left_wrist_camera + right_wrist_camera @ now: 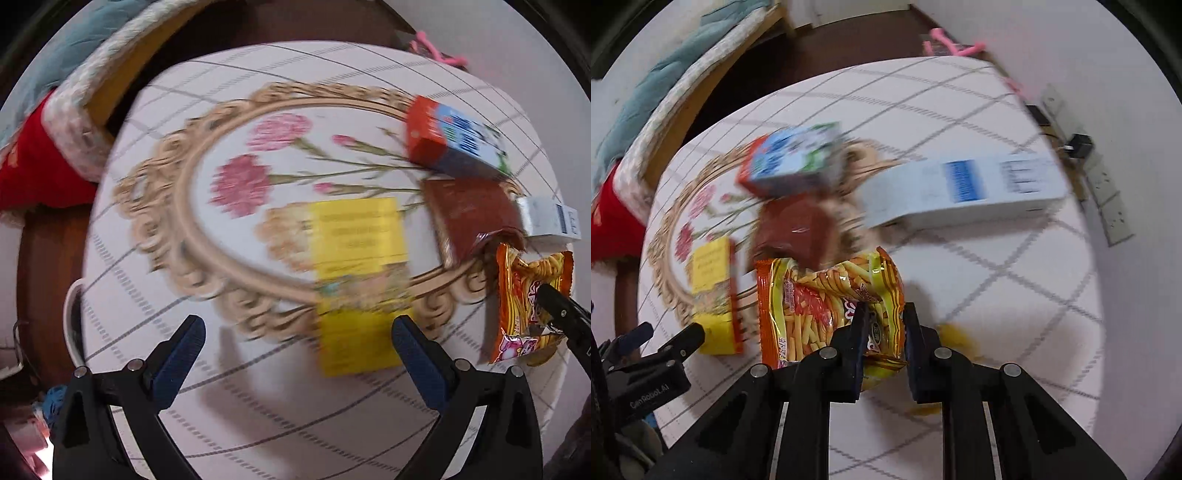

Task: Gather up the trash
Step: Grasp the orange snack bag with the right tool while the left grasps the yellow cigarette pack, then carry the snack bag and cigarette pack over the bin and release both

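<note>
Two grippers are seen over the table (258, 424). The right gripper (884, 314) is pinched narrow on the crinkly foil snack bag (827, 295); a firm grip should be kept while lifting, since foil is slippery. The left gripper (299, 332) is held wide above the flat yellow box (358, 258).

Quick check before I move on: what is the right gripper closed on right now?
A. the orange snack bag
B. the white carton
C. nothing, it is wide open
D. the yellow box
A: in the right wrist view the right gripper has its pads pinching the edge of the orange snack bag; the yellow box lies untouched beside it.
</note>
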The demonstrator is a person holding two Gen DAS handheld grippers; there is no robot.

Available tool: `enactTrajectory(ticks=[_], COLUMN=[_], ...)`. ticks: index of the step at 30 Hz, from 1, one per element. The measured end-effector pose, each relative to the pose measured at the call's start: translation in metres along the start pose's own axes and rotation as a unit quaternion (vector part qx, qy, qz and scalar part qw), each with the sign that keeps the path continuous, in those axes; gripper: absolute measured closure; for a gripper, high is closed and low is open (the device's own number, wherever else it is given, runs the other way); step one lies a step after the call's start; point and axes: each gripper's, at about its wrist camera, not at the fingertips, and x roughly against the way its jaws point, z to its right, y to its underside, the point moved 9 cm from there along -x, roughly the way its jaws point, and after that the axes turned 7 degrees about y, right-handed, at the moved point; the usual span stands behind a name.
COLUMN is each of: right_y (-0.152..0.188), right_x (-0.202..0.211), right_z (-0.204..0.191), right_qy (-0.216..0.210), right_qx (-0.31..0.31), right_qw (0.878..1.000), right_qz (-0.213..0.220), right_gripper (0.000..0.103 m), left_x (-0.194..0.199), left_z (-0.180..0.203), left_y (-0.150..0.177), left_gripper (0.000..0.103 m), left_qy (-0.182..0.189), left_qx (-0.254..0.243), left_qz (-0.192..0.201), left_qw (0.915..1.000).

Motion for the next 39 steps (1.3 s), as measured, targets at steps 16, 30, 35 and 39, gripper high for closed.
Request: enactTrajectory(ticks=[16, 30, 35, 39], right_y=[-0.007, 0.003, 0.005, 0.007], right_x=[-0.015, 0.014, 0.046, 0.077], right_z=[0.032, 0.009, -0.009, -0.029], right_qy=[0.004, -0.015, -0.033, -0.051], right_qx=[-0.032, -0.011, 0.007, 0.025], right_qw=[0.999, 1.000, 0.999, 0.997], right_qz=[-0.017, 0.006, 0.031, 0.052], right_gripper=[0.084, 0.084, 0.084, 0.084], left_x=[-0.010, 0.063, 0.110, 0.155], left_z=[0.033, 0.018, -0.016, -0.057], left_y=[-0.016, 0.015, 0.023, 0.026], left_gripper=[0.040, 0.048, 0.048, 0.048], left_qy=[0.028, -0.006, -0.008, -0.004], left_qx=[-0.034, -0.050, -0.045, -0.028], left_qz=[0.017, 0.099, 0.143, 0.178], left_qw=[0.9989, 0.9938, 0.9887, 0.9835])
